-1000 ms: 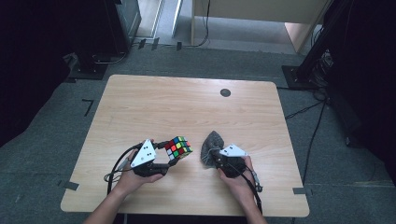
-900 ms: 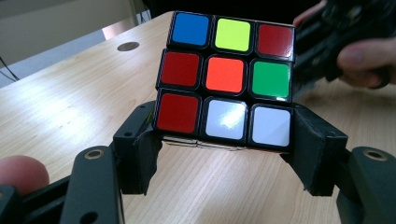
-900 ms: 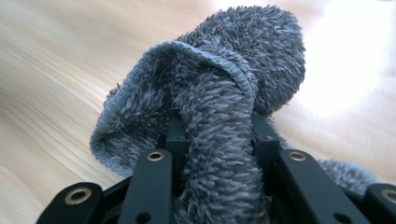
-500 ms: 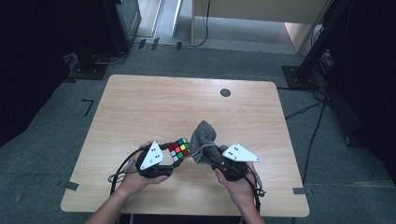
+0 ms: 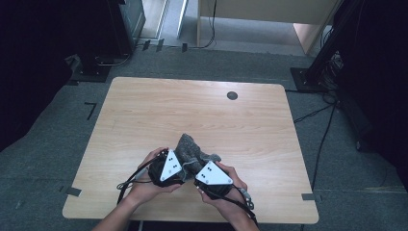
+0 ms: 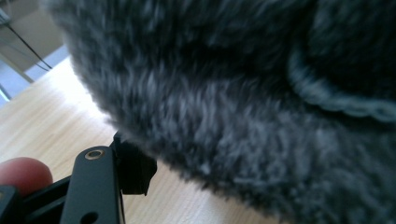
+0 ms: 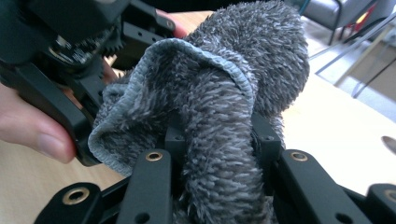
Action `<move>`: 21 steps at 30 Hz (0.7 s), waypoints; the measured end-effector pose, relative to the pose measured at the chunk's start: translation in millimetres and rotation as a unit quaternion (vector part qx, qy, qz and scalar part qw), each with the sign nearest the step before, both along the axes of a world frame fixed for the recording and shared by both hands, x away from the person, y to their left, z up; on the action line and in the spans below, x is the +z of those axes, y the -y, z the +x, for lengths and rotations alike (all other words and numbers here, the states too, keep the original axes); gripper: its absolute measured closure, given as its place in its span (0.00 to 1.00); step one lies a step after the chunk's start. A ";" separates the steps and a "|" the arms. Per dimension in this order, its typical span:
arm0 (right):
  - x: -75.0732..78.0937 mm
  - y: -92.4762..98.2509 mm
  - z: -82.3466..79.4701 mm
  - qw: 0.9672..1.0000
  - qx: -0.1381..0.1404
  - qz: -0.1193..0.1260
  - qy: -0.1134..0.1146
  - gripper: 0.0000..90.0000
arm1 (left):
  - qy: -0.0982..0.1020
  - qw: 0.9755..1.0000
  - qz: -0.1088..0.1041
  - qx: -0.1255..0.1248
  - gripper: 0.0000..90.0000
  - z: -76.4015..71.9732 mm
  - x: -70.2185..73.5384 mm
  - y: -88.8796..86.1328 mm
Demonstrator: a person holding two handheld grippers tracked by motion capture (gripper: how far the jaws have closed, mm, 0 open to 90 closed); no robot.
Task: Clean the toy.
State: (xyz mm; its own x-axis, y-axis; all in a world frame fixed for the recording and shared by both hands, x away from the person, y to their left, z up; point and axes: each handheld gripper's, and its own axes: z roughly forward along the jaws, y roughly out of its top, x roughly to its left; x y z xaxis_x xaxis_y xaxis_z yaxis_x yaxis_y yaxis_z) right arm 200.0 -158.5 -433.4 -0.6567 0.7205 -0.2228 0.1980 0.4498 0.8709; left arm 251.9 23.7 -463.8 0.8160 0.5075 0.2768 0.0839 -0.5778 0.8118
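A fluffy grey microfibre cloth (image 5: 191, 150) is gripped between the jaws of the right gripper (image 7: 212, 140) and has been lifted over the multicoloured puzzle cube that lay exposed a moment earlier, so wiping or covering appears under way. The cube is now hidden beneath the cloth, near the front edge of the pale wooden table (image 5: 144, 110). The left gripper (image 5: 171, 166) is clenched; its hold, presumably the cube, cannot be made out.

Both grippers (image 5: 185, 163) (image 5: 199, 168) side by side, jaws seemingly clamped.
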 end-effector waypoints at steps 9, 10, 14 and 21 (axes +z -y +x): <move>4.3 22.1 16.8 0.997 -0.062 0.032 -0.014 0.76 | -0.014 1.000 -0.014 0.003 0.38 6.3 -0.7 -2.0; 4.3 22.1 16.8 0.997 -0.062 0.032 -0.014 0.76 | -0.017 1.000 -0.017 0.007 0.38 6.7 0.0 -1.7; 6.8 9.4 7.6 0.999 -0.034 0.034 -0.009 0.75 | -0.019 1.000 -0.017 0.016 0.38 3.9 0.8 1.9; -7.1 -11.8 2.0 1.000 -0.010 -0.016 -0.007 0.75 | -0.008 1.000 0.014 0.012 0.38 -0.4 -4.8 13.0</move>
